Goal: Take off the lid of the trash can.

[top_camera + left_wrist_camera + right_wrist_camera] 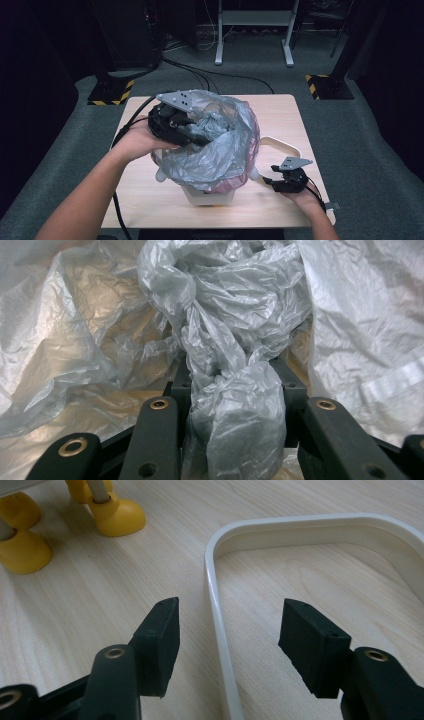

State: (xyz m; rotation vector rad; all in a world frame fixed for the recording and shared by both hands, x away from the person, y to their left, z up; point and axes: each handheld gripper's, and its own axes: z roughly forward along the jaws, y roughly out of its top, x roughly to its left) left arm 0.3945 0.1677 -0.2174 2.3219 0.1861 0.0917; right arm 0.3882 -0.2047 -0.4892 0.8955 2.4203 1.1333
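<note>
At the near right of the wooden table [280, 117], the right gripper [280, 182] rests low, its jaws apart and straddling the edge of a white loop-shaped frame [220, 645]. Yellow feet [116, 516] stand just beyond it to the left. Farther in, at the table's middle, the left gripper [196, 134] has its jaws clamped on a twisted bunch of the grey plastic bag [235, 390], which billows over a white bin [210, 196].

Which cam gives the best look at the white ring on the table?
The right gripper view: the white ring runs close up between the open jaws, its raised rim and rounded corner sharp against the wooden table. The high view shows the ring small, partly behind the grey plastic bag. The left gripper view looks at bunched plastic bag.
</note>
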